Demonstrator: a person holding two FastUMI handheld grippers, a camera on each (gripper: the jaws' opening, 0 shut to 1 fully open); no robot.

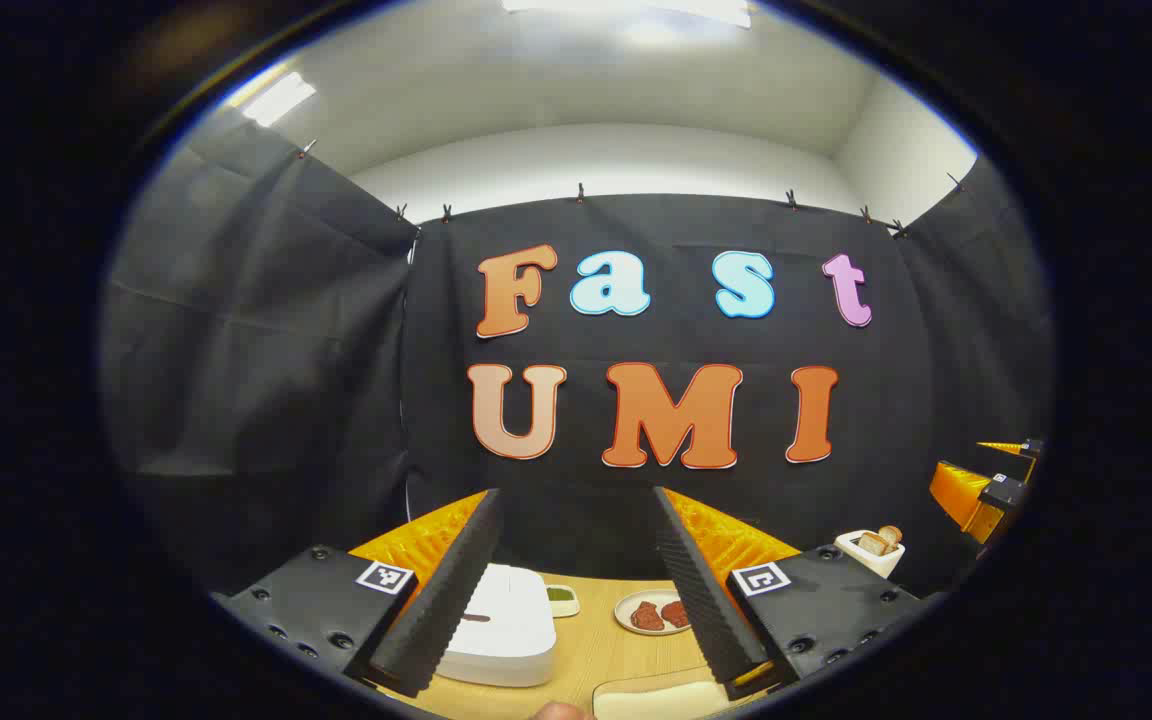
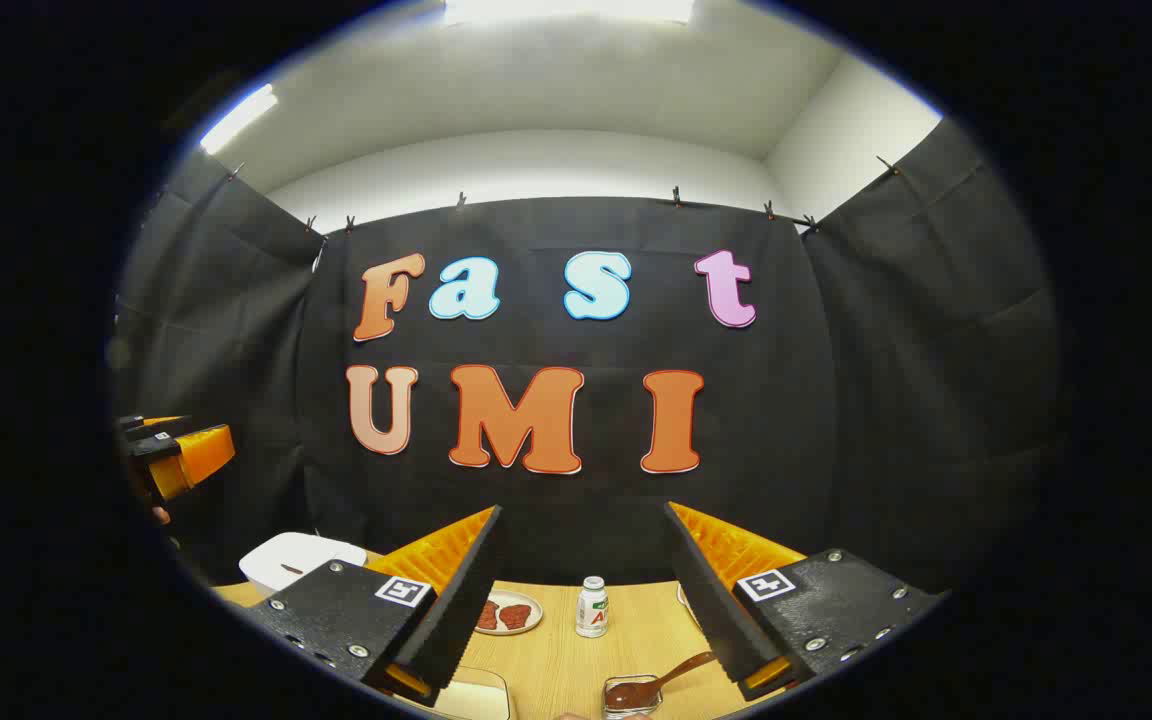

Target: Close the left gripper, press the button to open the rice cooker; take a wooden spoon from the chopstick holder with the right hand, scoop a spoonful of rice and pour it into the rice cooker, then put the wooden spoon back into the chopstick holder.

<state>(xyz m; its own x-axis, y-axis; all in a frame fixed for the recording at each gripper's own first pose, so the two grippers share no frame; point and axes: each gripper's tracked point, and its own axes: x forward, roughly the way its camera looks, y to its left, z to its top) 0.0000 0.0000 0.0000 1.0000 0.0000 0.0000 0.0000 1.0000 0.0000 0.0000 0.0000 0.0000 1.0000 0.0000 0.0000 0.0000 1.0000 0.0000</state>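
1. Left hand-held gripper (image 1: 576,590) is held above the tabletop (image 1: 601,640), jaws spread wide, gripping nothing
2. Between its fingers, lower left, sits the white cooker (image 1: 506,625), lid down
3. Right hand-held gripper (image 2: 586,600) is likewise released and empty
4. Below it a spoon (image 2: 671,675) rests in a small glass dish (image 2: 631,695)
5. Farther back: a bottle (image 2: 592,607) and a plate (image 2: 508,613) with reddish pieces

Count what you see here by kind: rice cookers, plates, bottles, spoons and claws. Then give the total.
rice cooker: 1
plate: 1
bottle: 1
spoon: 1
Claws: 2 (left claw, right claw, both open)
Total: 6
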